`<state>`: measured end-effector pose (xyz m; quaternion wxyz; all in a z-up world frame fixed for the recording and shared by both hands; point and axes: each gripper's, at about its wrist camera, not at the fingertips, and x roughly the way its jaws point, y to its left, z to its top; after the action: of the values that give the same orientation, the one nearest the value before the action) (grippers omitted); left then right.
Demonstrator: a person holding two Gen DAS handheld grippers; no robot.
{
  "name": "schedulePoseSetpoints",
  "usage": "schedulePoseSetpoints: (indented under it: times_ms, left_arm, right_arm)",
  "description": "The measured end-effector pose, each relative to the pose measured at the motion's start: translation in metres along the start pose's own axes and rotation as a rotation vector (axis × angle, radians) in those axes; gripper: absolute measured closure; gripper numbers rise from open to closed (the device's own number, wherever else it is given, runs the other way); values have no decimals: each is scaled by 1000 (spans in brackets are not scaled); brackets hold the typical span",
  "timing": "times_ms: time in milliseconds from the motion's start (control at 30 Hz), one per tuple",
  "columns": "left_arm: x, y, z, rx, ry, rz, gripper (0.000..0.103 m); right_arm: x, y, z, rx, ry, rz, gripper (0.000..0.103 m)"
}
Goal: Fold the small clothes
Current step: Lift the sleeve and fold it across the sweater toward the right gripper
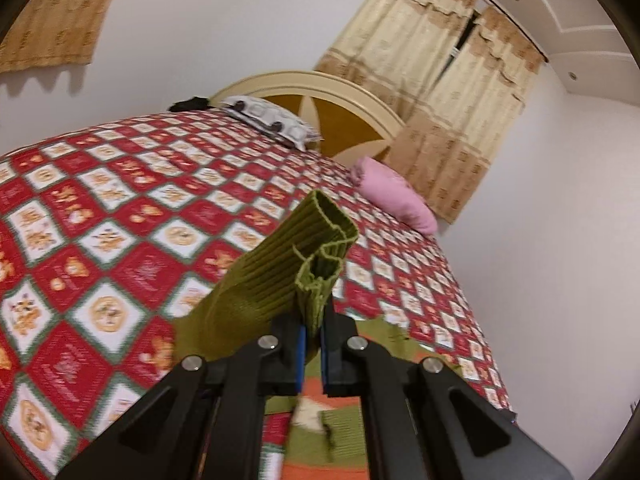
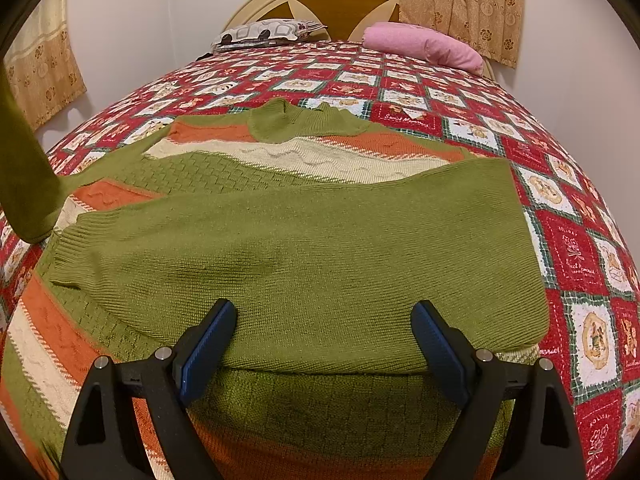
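Left tongs (image 1: 314,334): I pinch the olive ribbed cuff (image 1: 320,248), raised over the bed
Right tongs (image 2: 324,344): spread above the striped sweater (image 2: 304,256), flat on the quilt (image 2: 576,256)
Quilt writing: "Sweet Memories"

Green sweater (image 2: 304,264) with orange and cream stripes lies flat on the bed, one sleeve (image 1: 280,272) lifted, cuff bunched.
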<state>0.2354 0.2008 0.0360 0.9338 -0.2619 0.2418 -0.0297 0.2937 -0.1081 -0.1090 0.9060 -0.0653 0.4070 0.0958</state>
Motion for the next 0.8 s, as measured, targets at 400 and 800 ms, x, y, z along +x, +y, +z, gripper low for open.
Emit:
schedulePoseSetpoints:
  times_ms: [400,800]
  left_arm:
    - [53,-109,-24,112,75,-134,98]
    - [141,-168,-121,277,268,-72,94]
  right_arm:
    - [0,0,0,1,-1,1,13]
    - [-1,-3,1,18,-8,13,13]
